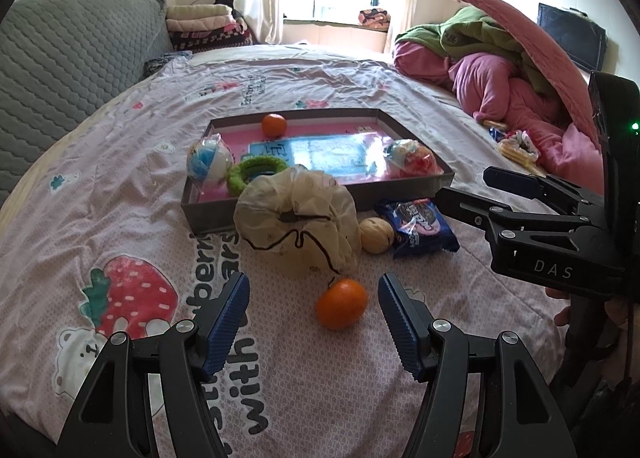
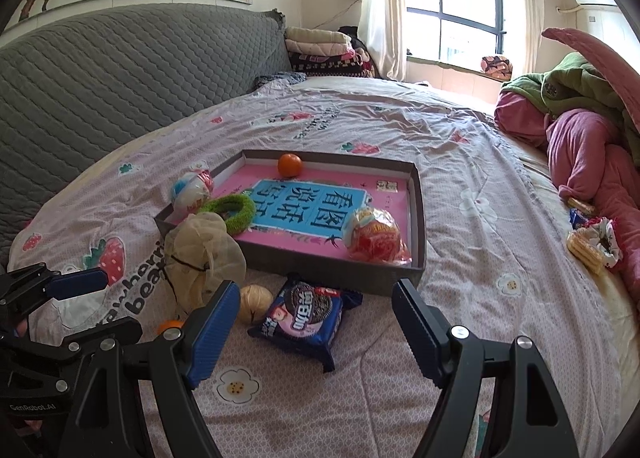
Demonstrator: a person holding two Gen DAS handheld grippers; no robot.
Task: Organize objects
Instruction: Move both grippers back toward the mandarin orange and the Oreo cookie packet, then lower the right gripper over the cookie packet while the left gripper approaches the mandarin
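On the bed [image 1: 132, 162], spread with a pink strawberry-print sheet, a shallow grey tray [image 1: 280, 204] with a pink printed floor sits in the middle. Inside it lie an orange [image 1: 274, 125] at the far wall, a green fuzzy ring [image 1: 256, 172] at the near left, a wrapped blue-and-white ball [image 1: 210, 162] perched on the left rim, and a wrapped red-and-orange ball [image 1: 412, 158] in the near right corner. Just in front of the tray's near wall rests a cream mesh pouch [image 1: 296, 226] with a dark drawstring, a pale round ball [image 1: 376, 236] just to its right, and a blue cookie packet [image 1: 416, 228] further right, touching the ball. A second orange [image 1: 341, 303] lies nearest, in front of the pouch. The left gripper [image 1: 314, 316] hovers with its blue-padded fingers [image 1: 228, 312] released and spread on either side of this orange, not touching it. The right gripper [image 2: 314, 322] hangs over the cookie packet [image 2: 302, 318] with fingers also released wide, grasping nothing. Pink and green bedding [image 1: 500, 70] is heaped at the far right.
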